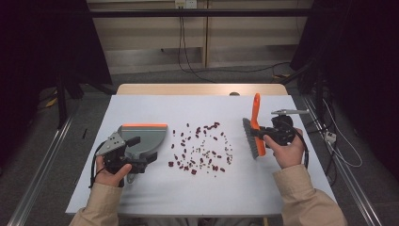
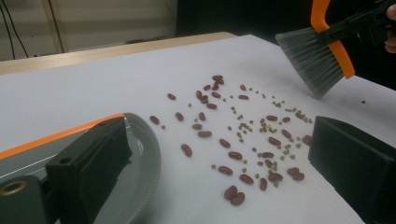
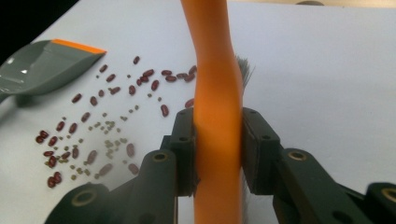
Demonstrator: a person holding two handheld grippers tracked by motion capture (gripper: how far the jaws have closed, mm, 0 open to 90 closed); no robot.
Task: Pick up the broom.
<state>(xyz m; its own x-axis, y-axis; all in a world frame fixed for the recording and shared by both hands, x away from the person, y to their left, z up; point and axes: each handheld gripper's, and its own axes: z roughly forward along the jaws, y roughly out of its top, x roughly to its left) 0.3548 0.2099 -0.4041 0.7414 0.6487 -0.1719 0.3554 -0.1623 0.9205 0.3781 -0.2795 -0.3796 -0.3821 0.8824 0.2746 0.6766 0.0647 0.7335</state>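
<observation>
Red beans and small green ones [image 1: 200,148] [image 2: 247,135] [image 3: 93,126] lie scattered across the middle of the white tabletop [image 1: 188,188]. A grey dustpan [image 1: 146,134] [image 2: 140,182] [image 3: 42,65] with an orange front lip rests left of them. My left gripper [image 1: 141,149] [image 2: 219,135] lies over the pan, its jaws wide apart with just table and beans between them. My right gripper [image 1: 266,134] [image 3: 217,140] is shut on the orange handle of a hand brush [image 1: 256,110] [image 2: 313,56] [image 3: 212,70]. The grey bristles hang just right of the beans, slightly above the table.
A wooden table edge [image 1: 202,89] shows beyond the white cover. Cables [image 1: 188,56] run over the floor behind, and a cable with a plug [image 1: 331,137] lies at the right. Metal rails [image 1: 42,160] flank the table on both sides.
</observation>
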